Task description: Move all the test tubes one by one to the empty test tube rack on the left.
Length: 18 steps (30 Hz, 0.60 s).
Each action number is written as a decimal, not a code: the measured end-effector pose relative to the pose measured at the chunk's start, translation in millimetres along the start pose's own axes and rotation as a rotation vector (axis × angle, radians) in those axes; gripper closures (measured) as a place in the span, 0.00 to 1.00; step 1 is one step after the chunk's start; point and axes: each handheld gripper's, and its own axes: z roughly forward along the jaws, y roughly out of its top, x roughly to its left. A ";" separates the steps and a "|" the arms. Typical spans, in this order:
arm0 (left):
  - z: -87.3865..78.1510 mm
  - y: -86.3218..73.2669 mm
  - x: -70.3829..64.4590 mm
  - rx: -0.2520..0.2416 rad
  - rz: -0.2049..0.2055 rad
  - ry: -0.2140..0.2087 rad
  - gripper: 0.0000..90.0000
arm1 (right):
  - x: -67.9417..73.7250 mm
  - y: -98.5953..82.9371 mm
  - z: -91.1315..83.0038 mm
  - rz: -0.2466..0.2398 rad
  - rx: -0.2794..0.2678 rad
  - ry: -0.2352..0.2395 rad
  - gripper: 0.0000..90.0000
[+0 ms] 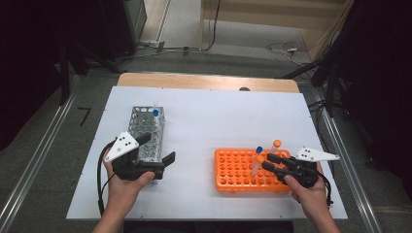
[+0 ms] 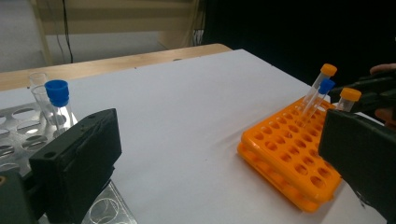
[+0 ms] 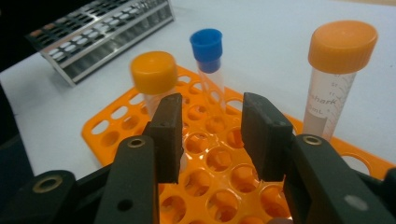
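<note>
The right gripper hangs open over the orange rack, apparently lined up on the blue-capped tube, gripping nothing. The left gripper gapes empty beside the metal rack, which holds one blue-capped tube; three remain in orange.

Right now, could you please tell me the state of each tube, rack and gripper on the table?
Left gripper: open, holding nothing.
Right gripper: open, empty, above the rack.
Orange rack: flat, three capped tubes standing in it.
Blue-capped tube: upright, capped.
Two orange-capped tubes: upright, capped.
Metal rack: holds one blue-capped tube and an uncapped one.
</note>
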 end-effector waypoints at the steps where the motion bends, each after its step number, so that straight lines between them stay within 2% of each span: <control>1: 0.8 -1.0 -1.0 0.000 -0.002 -0.003 0.00 | -0.9 0.3 2.7 0.006 0.006 -0.002 0.64; 10: 7.7 -6.7 -5.8 0.031 0.009 -0.014 0.00 | -5.9 7.6 25.7 -0.010 0.087 -0.014 0.67; 18: 9.0 -8.4 -7.5 0.036 0.008 -0.018 0.00 | -1.3 12.8 41.2 -0.048 0.147 -0.040 0.72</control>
